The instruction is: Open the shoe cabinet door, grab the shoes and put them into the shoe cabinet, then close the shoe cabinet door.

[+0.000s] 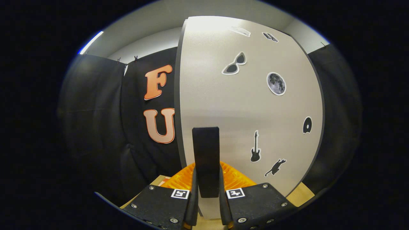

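Observation:
The shoe cabinet door (243, 108) is a pale flat panel with a dark rim, standing upright right in front of me. It carries dark stickers: sunglasses, a moon, a guitar, a cat and a disc. Its black upright bar handle (206, 150) sits between my fingers. My gripper (207, 182) is shut on this handle, with one finger (193, 191) pressed against each of its sides. The door panel hides the cabinet's inside.
Black booth cloth (105, 121) hangs to the left of the door and beyond its right edge. A tan surface (302, 195) shows low down at the foot of the door on the right. White wall and ceiling lie above the cloth.

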Motion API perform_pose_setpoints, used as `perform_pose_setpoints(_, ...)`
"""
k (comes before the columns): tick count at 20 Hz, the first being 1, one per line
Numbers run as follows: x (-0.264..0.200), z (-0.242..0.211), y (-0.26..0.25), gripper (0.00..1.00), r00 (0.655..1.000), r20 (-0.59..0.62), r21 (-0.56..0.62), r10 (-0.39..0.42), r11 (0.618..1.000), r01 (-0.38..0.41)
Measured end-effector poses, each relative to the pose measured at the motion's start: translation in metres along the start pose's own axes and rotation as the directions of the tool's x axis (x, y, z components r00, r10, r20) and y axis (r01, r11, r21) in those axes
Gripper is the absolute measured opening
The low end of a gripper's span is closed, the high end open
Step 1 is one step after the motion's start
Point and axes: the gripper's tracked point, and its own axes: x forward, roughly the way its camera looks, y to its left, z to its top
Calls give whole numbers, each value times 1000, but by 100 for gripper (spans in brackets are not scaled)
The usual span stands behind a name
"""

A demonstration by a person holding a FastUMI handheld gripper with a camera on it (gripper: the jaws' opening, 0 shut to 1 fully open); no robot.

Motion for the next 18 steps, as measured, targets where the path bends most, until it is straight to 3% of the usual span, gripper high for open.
perform_pose_setpoints(18,-88,-4,-41,24,998,-5,24,-68,997,68)
